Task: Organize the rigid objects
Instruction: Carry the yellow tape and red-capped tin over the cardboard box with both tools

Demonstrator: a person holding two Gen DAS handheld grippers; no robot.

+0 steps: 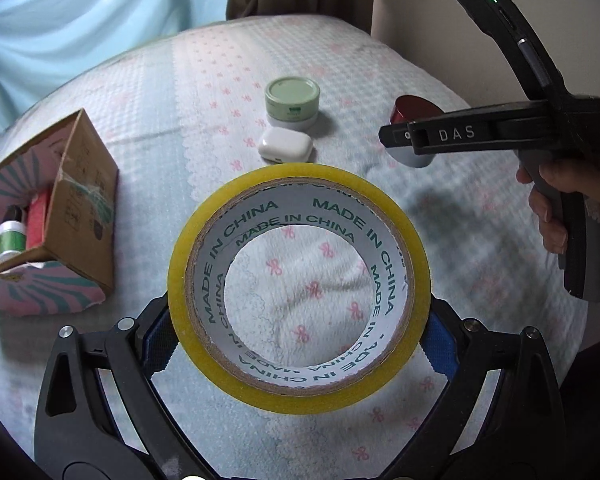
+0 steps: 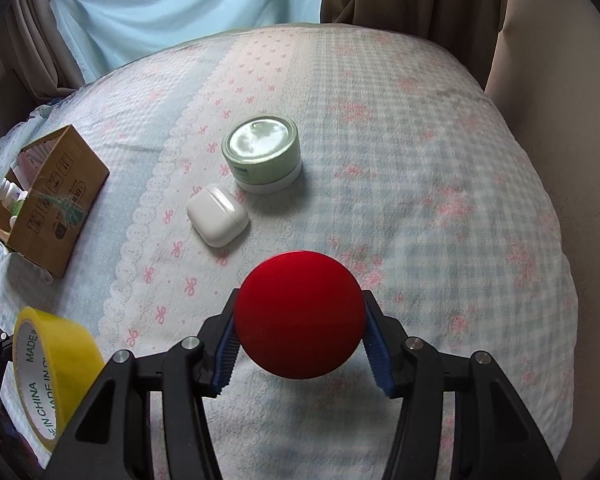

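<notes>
Tape first: the left gripper (image 1: 298,332) is clenched on a wide roll of yellow-edged clear packing tape (image 1: 298,288), its blue pads (image 1: 440,344) pressing the roll's outer rim from both sides, with the roll standing on edge and held off the bedspread. In the other hand, the right gripper (image 2: 300,354) grasps a round red-lidded jar (image 2: 299,314), pads tight against either side of the lid; from the left wrist view the jar's pale grey body shows below the red cap.

Both loads seem headed for the open brown cardboard box (image 1: 74,200) off to the left on the pale blue checked bedspread with pink bows (image 2: 420,160). My advice: keep both clear of the cloth, bring them over one at a time so the tools do not cross, and lower each into a free gap, since the box already holds a green-capped bottle (image 1: 8,240) and something red. The roll is wide, so laying it flat may fit better.

Further out, a white rounded earbud case (image 2: 217,215) lies just beside a pale green round tin with a white base (image 2: 265,156), both waiting.

Writing: "MADE IN CHINA" repeats around the tape core; "DAS" is on the right tool's body. The box's printed marks are too small to read.
</notes>
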